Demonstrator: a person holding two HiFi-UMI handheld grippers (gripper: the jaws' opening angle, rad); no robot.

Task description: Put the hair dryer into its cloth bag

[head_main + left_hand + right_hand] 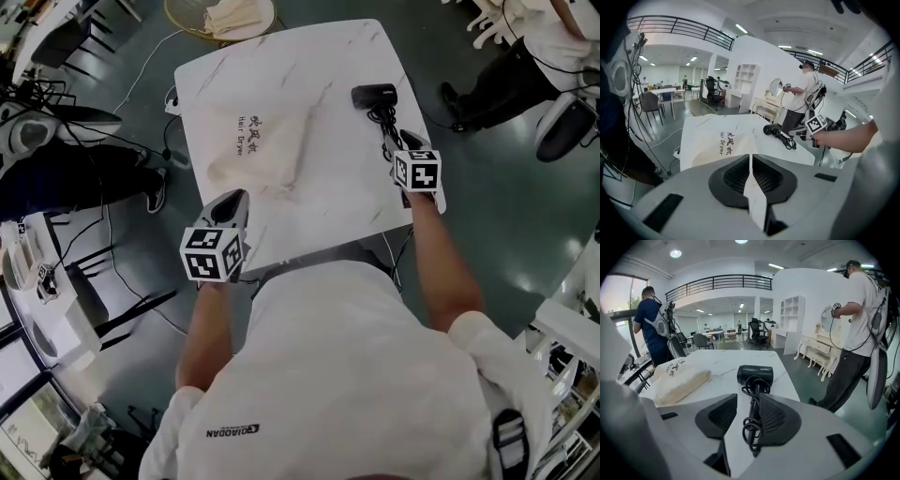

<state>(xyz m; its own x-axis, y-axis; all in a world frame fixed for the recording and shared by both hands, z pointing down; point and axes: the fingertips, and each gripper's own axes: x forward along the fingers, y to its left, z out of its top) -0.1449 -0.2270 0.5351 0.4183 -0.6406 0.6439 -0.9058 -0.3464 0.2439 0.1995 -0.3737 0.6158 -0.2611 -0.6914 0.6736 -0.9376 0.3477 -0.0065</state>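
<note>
**Item 1.** Cream cloth bag with black print reading "Hair Dryer" (258,150). It lies flat on the left-centre of the table. It looks slack and slightly rumpled, and what is inside cannot be told. The right gripper view shows it as a low, soft mound (679,380).

**Item 2.** Black hair dryer with a bundled black cord (373,94). It lies on the table top near the far right corner, outside the bag and apart from it. Its barrel is at the far end, and its handle and cord trail toward the person.

**Item 3.** White square table with a faint marble grain (337,56). It bears items 1 and 2.

**Item 4.** Left gripper (751,157). Its jaws are closed together with nothing between them. It sits over the near left edge of the table, just short of the bag.

**Item 5.** Right gripper (747,397). Its jaws stand partly apart. The dryer's handle and cord loops lie between them, and the pads are not pressing on either.

**Item 6.** Round yellowish-rimmed basket or tray (180,21). It sits on the floor beyond the far edge of the table and holds crumpled pale cloth.
</note>
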